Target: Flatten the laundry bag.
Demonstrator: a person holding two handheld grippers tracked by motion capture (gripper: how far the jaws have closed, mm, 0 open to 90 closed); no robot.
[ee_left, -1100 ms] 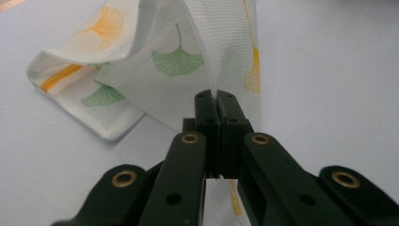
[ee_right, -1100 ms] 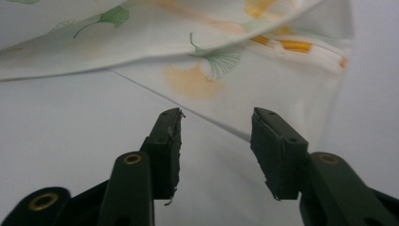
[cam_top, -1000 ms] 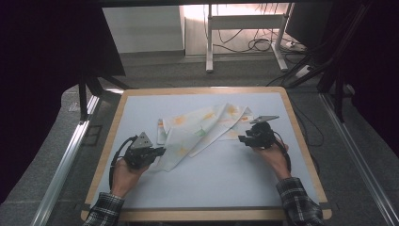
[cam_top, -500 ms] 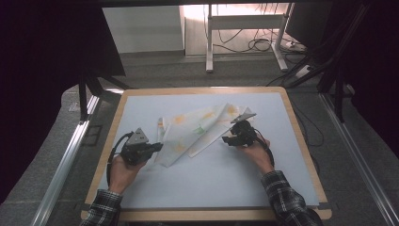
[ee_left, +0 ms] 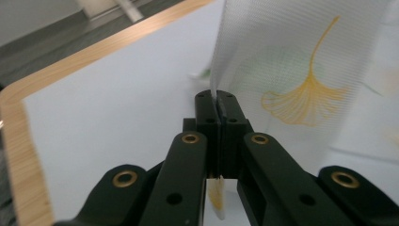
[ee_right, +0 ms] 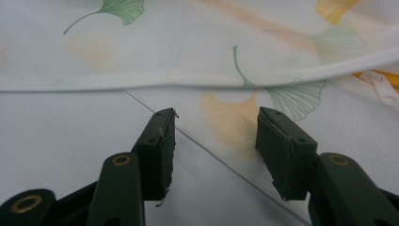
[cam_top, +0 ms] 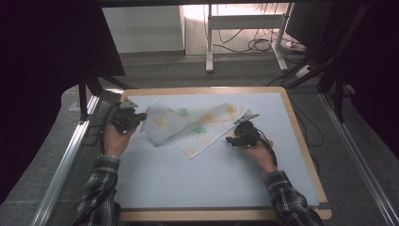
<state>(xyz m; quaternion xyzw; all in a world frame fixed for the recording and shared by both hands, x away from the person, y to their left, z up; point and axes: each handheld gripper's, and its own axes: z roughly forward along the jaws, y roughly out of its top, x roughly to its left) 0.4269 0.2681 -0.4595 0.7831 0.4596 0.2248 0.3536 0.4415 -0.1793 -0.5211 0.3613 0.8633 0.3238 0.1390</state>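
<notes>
The left gripper (cam_top: 136,117) sits at the far left corner of the table (cam_top: 301,141), its jaws pinched tight on an edge of the cloth (cam_top: 197,125); in the left gripper view the left gripper (ee_left: 218,101) has the thin white fabric rising upright from between the closed pads, a yellow ginkgo leaf print (ee_left: 301,89) showing on the lifted sheet to the right of the jaws. The left hand (cam_top: 115,139) wraps the gripper body from behind, with the checked sleeve (cam_top: 99,188) running back toward the near edge of the table, the forearm nearly straight along the left side. The right gripper (cam_top: 231,138) stands at the cloth's near right edge, its jaws parted and clamping nothing; in the right gripper view the right gripper (ee_right: 215,136) has its two black pads apart above the blue-white surface, and a corner edge of the cloth passes beneath the gap without being pressed. The right hand (cam_top: 254,150) holds that gripper low, the forearm angled in from the near right, the wrist bent slightly toward the middle of the table. The cloth lies across the far half of the table between the two grippers, white with green and orange leaf prints, folded over itself, its left end raised off the surface where the left gripper holds it and its right part lying flat.
</notes>
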